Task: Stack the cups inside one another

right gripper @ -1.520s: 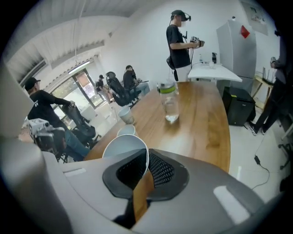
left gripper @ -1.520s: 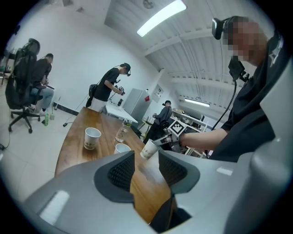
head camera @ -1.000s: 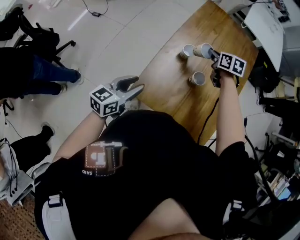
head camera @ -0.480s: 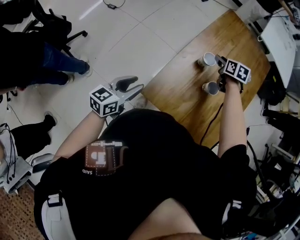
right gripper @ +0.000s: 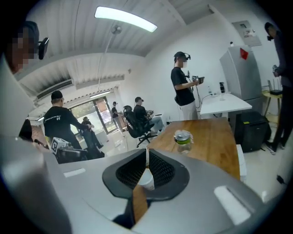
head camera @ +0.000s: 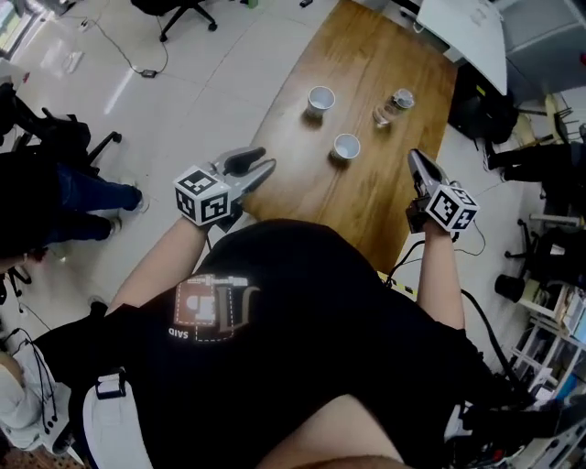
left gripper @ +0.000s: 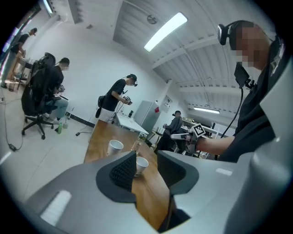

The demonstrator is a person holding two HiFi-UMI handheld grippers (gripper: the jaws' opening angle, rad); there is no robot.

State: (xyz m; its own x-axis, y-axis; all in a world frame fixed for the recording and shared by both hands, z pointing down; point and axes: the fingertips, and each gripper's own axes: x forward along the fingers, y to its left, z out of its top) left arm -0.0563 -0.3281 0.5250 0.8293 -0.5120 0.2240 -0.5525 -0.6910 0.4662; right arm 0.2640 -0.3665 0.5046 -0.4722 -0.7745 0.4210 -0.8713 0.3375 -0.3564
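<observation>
Two white paper cups stand upright on the wooden table (head camera: 366, 55), a far one (head camera: 320, 98) and a nearer one (head camera: 346, 147). The left gripper view shows the far cup (left gripper: 116, 146) and the near cup (left gripper: 142, 163) beyond its jaws. My right gripper (head camera: 414, 158) hangs over the table's near right edge, well back from the cups. Its jaws have just been closing and are shut on nothing (right gripper: 146, 151); the near cup (right gripper: 146, 180) shows beyond them. My left gripper (head camera: 264, 163) is off the table's left edge, open and empty (left gripper: 145, 157), its jaws having just closed a little.
A small clear bottle with a green label (head camera: 392, 105) (right gripper: 183, 140) stands right of the cups. Several people and office chairs (head camera: 55, 147) are on the floor to the left. A white desk (head camera: 467, 27) and cluttered shelves (head camera: 549, 302) stand to the right.
The right gripper, which held a cup beside another at the far cups, has let go, drawn back toward the near table edge and shut. The left gripper stayed off the table's left edge.
</observation>
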